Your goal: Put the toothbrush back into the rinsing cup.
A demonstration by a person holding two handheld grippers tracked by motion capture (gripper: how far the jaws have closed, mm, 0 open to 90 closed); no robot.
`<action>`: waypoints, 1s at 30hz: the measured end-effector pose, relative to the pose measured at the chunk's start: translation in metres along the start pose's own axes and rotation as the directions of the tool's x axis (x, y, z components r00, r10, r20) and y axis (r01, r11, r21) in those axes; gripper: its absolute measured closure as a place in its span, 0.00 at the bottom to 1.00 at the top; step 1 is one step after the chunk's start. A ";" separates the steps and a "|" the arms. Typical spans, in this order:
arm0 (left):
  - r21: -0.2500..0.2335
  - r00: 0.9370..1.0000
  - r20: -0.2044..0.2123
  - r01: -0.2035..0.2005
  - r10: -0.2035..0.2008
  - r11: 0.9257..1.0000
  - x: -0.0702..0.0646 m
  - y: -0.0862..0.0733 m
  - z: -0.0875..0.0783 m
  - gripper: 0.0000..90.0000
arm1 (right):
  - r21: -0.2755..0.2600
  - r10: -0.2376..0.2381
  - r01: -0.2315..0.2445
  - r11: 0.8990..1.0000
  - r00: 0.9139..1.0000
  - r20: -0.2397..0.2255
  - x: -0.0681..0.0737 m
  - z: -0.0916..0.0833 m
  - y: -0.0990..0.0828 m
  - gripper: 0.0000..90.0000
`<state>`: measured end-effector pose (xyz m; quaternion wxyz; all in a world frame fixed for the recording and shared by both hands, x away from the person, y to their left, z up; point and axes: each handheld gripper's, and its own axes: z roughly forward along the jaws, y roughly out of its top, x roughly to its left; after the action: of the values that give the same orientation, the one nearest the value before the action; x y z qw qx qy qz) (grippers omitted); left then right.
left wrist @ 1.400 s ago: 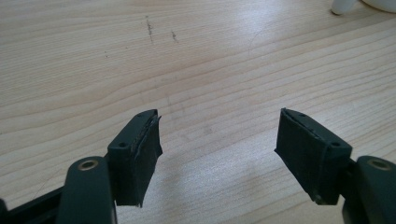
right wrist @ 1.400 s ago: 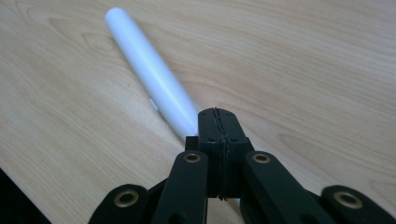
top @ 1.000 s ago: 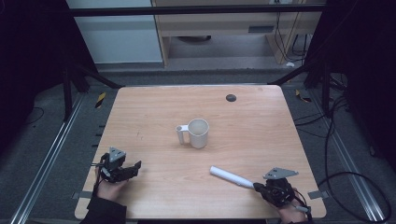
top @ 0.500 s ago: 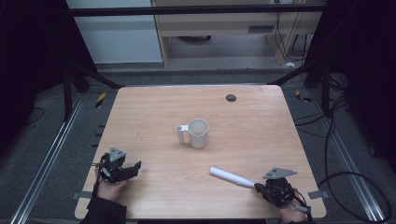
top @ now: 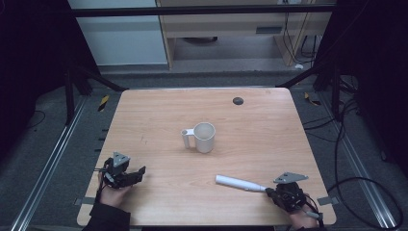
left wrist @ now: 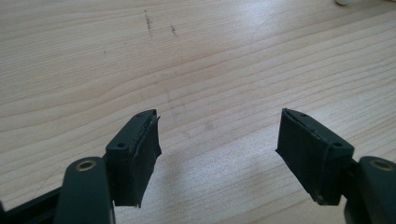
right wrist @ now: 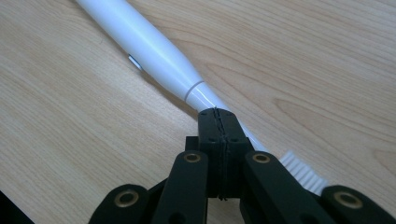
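**Toothbrush in the grip, mug still waiting**

The right gripper [top: 269, 190] is clenched on the thin neck of a white plastic electric toothbrush [top: 239, 183], with the jaws pressed flat together just below the collar of the handle. In the right gripper view the toothbrush [right wrist: 154, 49] runs away from the right gripper [right wrist: 218, 122] across the wood, and its white bristles [right wrist: 301, 172] show beside the jaws. From the high view, the handle lies low over the pale wooden table [top: 159, 120], near the front right corner; whether it rests on the surface or is just lifted I cannot tell.

A white ceramic mug [top: 203, 137] stands upright near the middle of the table, handle toward the left, well apart from the toothbrush. Its inside looks empty.

The left gripper [top: 137, 173] sits near the front left edge with jaws spread wide and nothing between them; the left gripper view shows bare wood under the left gripper [left wrist: 217, 140].

As I judge it, the pick-up is done or nearly so. The carry to the mug and the placing into it are still to come, so the work is at an early stage.
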<state>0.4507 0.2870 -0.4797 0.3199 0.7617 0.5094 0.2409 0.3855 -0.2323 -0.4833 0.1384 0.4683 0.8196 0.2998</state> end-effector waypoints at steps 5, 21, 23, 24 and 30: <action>0.000 1.000 0.000 0.000 0.000 1.000 0.000 0.000 0.000 0.32 | 0.002 0.004 -0.004 1.000 1.000 0.016 -0.002 0.001 0.000 1.00; 0.002 1.000 -0.002 -0.003 0.003 1.000 0.000 0.000 0.000 0.31 | 0.010 0.018 -0.018 1.000 0.998 0.055 -0.007 0.002 0.001 1.00; 0.003 1.000 -0.002 -0.002 0.002 1.000 0.000 0.000 0.000 0.31 | 0.006 0.022 -0.023 1.000 0.998 0.064 -0.008 0.003 0.002 1.00; 0.003 1.000 -0.002 -0.002 0.002 1.000 0.000 0.000 0.000 0.31 | 0.005 0.019 -0.019 1.000 0.997 0.069 -0.009 0.004 0.002 1.00; 0.003 1.000 -0.003 -0.003 0.003 1.000 0.000 0.000 0.000 0.31 | 0.005 0.025 -0.026 1.000 0.996 0.081 -0.011 0.005 0.004 1.00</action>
<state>0.4508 0.2867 -0.4798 0.3177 0.7625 0.5091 0.2417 0.3961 -0.2383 -0.4857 0.1663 0.4909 0.8082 0.2797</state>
